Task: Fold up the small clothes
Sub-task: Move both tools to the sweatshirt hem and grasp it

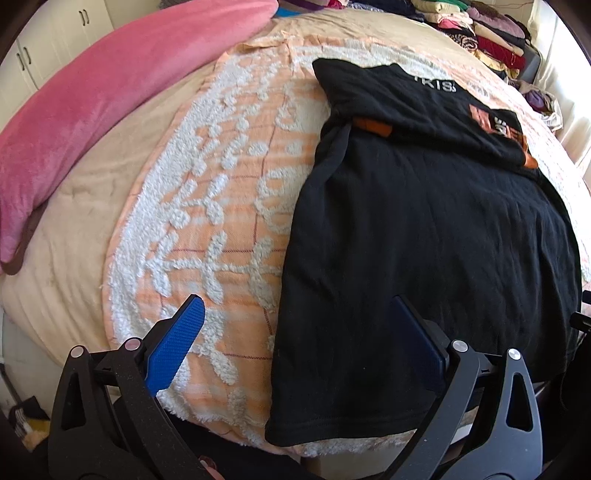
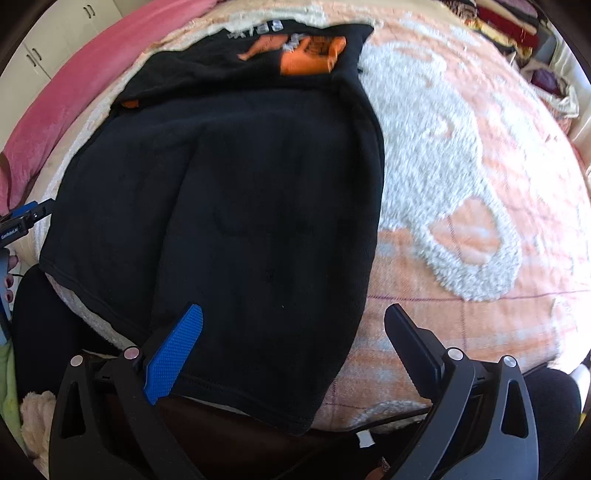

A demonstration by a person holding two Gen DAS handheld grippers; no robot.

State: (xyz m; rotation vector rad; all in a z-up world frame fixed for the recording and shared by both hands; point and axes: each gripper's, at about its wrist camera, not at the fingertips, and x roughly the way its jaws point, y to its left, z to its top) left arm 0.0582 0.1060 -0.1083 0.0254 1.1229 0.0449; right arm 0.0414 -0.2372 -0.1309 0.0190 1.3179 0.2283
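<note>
The black T-shirt [image 1: 424, 229] lies spread on the bed, on an orange and white tufted blanket [image 1: 221, 206]. Its far part is folded over on itself, showing white lettering and an orange print [image 2: 310, 53] toward 12 o'clock in the right wrist view. Its near hem hangs just over the bed edge at 6 o'clock.

Around it, a pink pillow [image 1: 110, 88] runs along the 10 o'clock side in the left wrist view, resting on a beige cover [image 1: 81, 206]. A heap of folded clothes [image 1: 491, 33] sits at 1 o'clock, well apart from the shirt. White cupboard doors [image 1: 48, 40] stand behind the pillow. Nothing lies on top of the shirt.

The left tool [image 1: 295, 343] has its fingers wide apart and holds nothing. It hovers over the shirt's left edge, one blue pad over the blanket, the other over the black cloth.

The right tool [image 2: 291, 350] is likewise spread wide and empty. Its left pad is over the shirt near the hem, its right finger over the blanket. Whether either tool touches the fabric cannot be told.
</note>
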